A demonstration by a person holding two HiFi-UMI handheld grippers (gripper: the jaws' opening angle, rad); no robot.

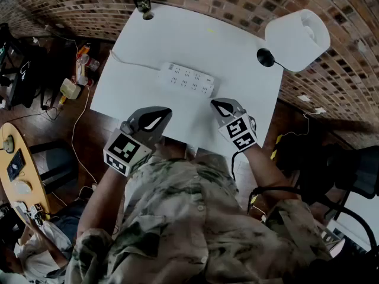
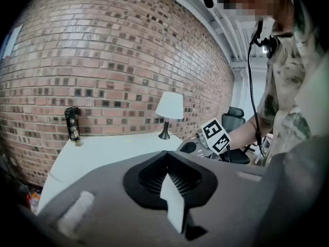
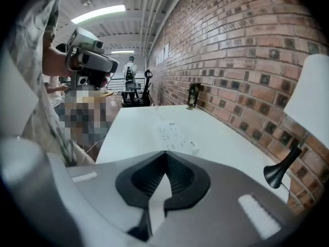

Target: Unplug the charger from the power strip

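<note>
With the left gripper (image 1: 166, 111) and right gripper (image 1: 214, 103) both clenched on nothing, the long white plastic power strip (image 1: 188, 79) lies ahead of their tips on the white table (image 1: 249, 90), no charger visible in it, so I judge the reach unstarted: open 1 gripper, then approach.

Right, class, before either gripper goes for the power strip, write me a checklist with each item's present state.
1. The power strip is in view on the table: ok.
2. A charger is plugged into it: not ok, none seen in the sockets.
3. The left gripper is open to grasp: not ok, shut and empty.
4. The right gripper is open to grasp: not ok, shut and empty.
5. Bare table between grippers and strip: ok.
</note>
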